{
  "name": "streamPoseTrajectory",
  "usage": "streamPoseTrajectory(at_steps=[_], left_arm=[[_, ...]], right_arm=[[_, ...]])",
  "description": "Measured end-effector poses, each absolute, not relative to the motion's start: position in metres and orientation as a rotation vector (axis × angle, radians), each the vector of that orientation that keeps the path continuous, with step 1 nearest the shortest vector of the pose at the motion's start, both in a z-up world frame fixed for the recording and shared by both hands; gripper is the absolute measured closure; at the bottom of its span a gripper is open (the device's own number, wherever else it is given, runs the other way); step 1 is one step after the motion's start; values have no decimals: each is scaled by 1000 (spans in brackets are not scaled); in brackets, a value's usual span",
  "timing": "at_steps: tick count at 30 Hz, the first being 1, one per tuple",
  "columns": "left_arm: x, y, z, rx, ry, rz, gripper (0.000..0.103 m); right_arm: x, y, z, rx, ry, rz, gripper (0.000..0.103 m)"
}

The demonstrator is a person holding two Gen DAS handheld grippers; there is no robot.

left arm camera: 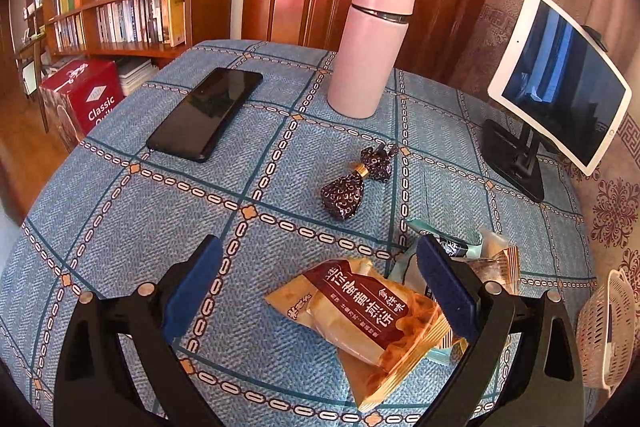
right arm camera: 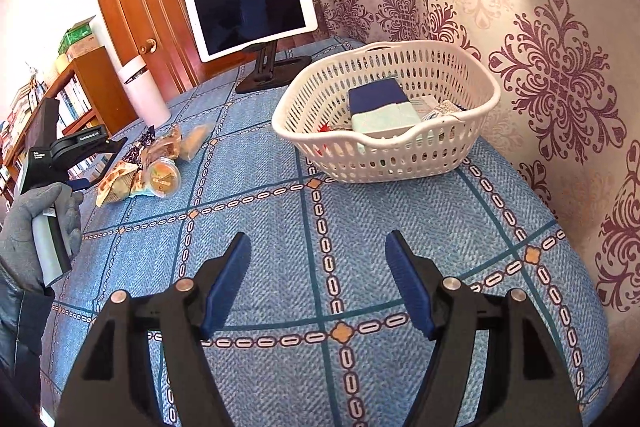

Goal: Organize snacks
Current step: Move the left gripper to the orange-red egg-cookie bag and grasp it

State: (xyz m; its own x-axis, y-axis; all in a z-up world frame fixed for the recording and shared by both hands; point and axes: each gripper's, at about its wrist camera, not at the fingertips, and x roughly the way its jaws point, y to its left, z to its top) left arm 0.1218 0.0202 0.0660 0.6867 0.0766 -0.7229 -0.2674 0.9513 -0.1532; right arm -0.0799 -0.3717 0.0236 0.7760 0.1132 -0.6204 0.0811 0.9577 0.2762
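Blue checked cloth with chain-patterned lines point(left arm camera: 200, 227) is covering a table, with a wooden door, bookshelves and a patterned curtain standing behind it. Near the table's left side, the left gripper point(left arm camera: 320, 291) is hanging with its blue-padded jaws spread wide, nothing pressed between them, over a brown and gold foil snack packet with Chinese lettering point(left arm camera: 360, 315). Beside that packet, more wrapped snacks point(right arm camera: 156, 163) are lying in a loose heap. A little farther off, a dark patterned bow-shaped wrapped sweet point(left arm camera: 352, 187) is resting alone. A gloved hand point(right arm camera: 36, 227) is holding the left tool. On the right, the right gripper point(right arm camera: 318, 283) is hovering empty and partly open above bare cloth, short of a white perforated plastic basket point(right arm camera: 384, 163) holding several packets. A pink insulated bottle point(left arm camera: 370, 47), black phone point(left arm camera: 206, 113) and white tablet on a black stand point(left arm camera: 560, 79) are sitting toward the far edge.
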Motion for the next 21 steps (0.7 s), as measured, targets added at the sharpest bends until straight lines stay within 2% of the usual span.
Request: streamPoseTrajectory(at_steps=[7, 21], left_arm=[[135, 3, 47, -199, 848, 172, 4], [77, 26, 43, -186, 844, 141, 3]], right_arm=[[-79, -366, 21, 294, 695, 32, 33], [-78, -358, 18, 294, 704, 62, 33]])
